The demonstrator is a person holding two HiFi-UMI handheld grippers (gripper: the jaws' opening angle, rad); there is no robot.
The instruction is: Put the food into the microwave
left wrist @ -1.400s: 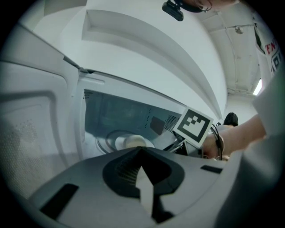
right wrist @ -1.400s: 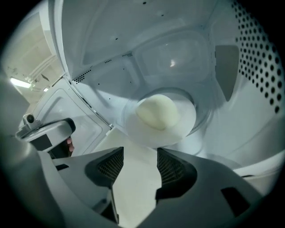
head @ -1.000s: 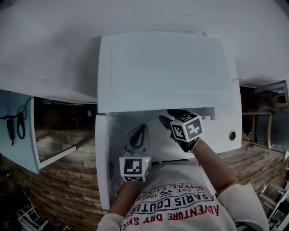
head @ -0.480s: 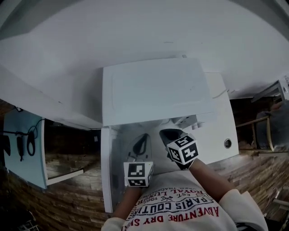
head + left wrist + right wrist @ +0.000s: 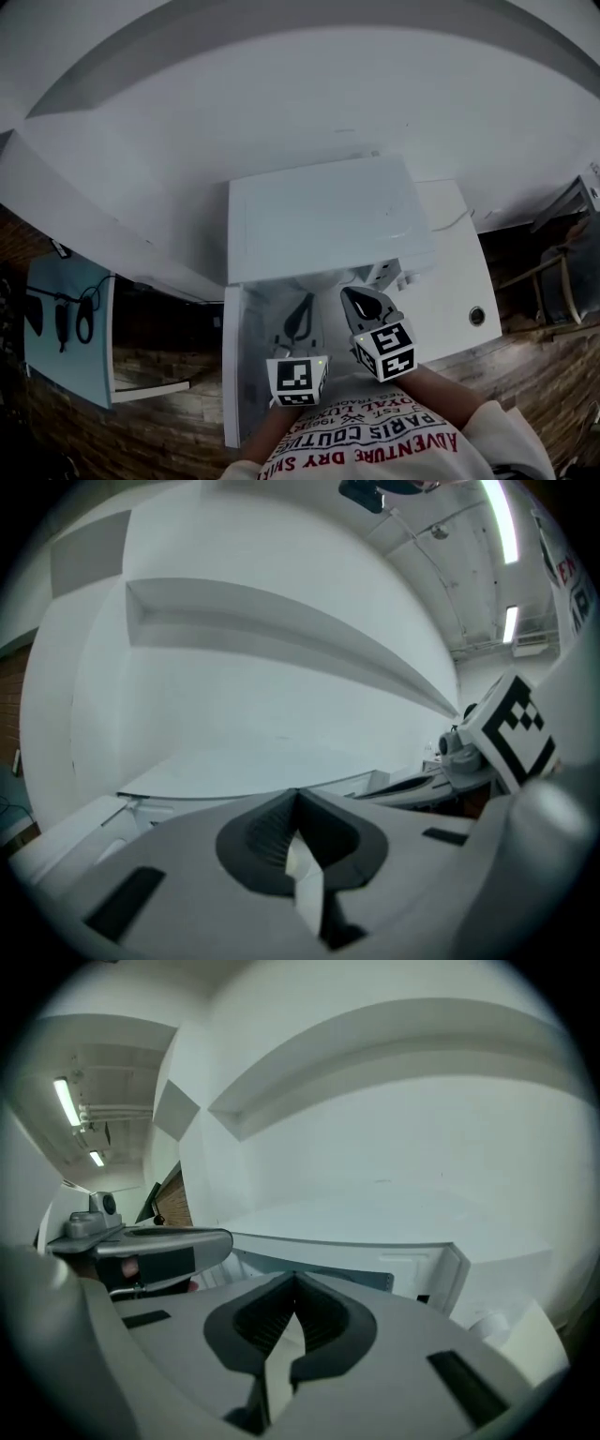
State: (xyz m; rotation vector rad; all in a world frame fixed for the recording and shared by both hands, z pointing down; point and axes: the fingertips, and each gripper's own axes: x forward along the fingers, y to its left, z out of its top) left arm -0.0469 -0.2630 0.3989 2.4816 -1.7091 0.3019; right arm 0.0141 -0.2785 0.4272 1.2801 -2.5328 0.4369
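Held my left gripper [image 5: 300, 317] and right gripper [image 5: 360, 302] side by side before microwave [image 5: 323, 216], aimed slightly downward. Both jaw pairs were closed, empty. Door [image 5: 234, 375] stood open leftward.

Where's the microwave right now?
In the head view the microwave sits in the middle, under the white wall, just ahead of the left tongs and right tongs.

White microwave [image 5: 319, 220], black-and-white patterned cube [image 5: 386, 351], blue panel [image 5: 70, 328]

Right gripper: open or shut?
Shut. In its own view, the right gripper has both jaw tips meeting, with nothing between them.
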